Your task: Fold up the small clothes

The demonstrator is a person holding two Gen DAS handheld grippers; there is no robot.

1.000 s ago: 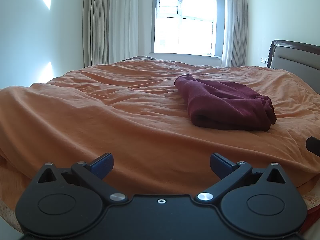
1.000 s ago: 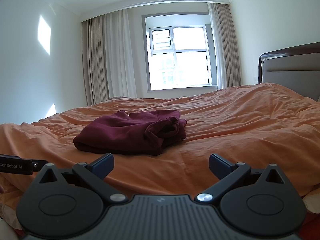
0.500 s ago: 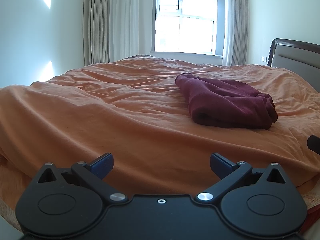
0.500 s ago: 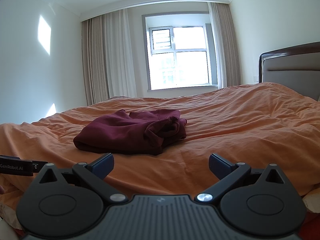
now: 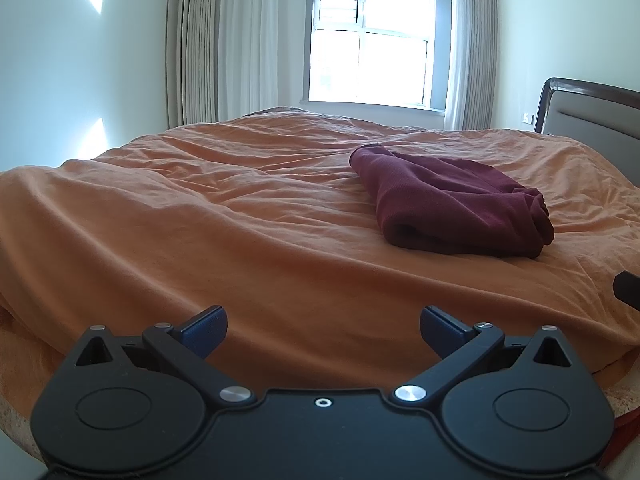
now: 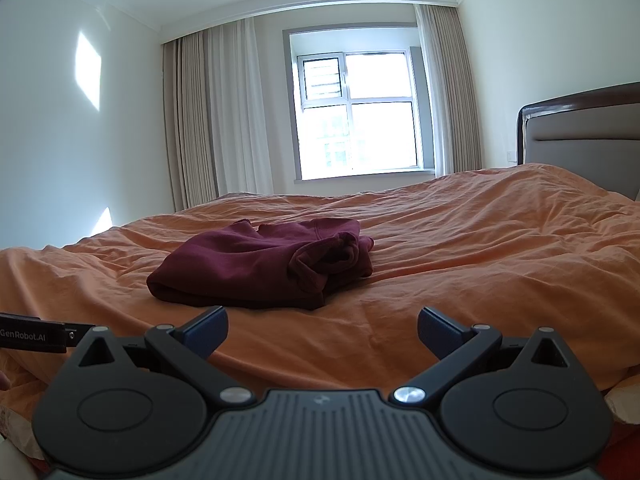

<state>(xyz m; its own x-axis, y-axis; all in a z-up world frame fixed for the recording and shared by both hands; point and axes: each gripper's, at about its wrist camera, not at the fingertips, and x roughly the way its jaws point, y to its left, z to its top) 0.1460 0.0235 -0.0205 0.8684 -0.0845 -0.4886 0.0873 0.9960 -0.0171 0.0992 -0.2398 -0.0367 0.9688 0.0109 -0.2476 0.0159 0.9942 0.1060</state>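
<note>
The garment (image 5: pixel 456 208), a maroon piece folded into a loose bundle, lay on the bed (image 5: pixel 240 216) atop the orange cover, well short of the window (image 5: pixel 372 44) and nearer the headboard (image 5: pixel 592 116) side; seen from the right wrist, its bunched end faced the headboard. The left tool (image 5: pixel 323 322) stood at the bed's near edge with its blue-padded fingers (image 5: pixel 204 328) wide apart, holding nothing and well clear of the garment. The right tool (image 6: pixel 322 322) was likewise spread at the near edge, gripping nothing, with the garment ahead of it and apart from it.
</note>
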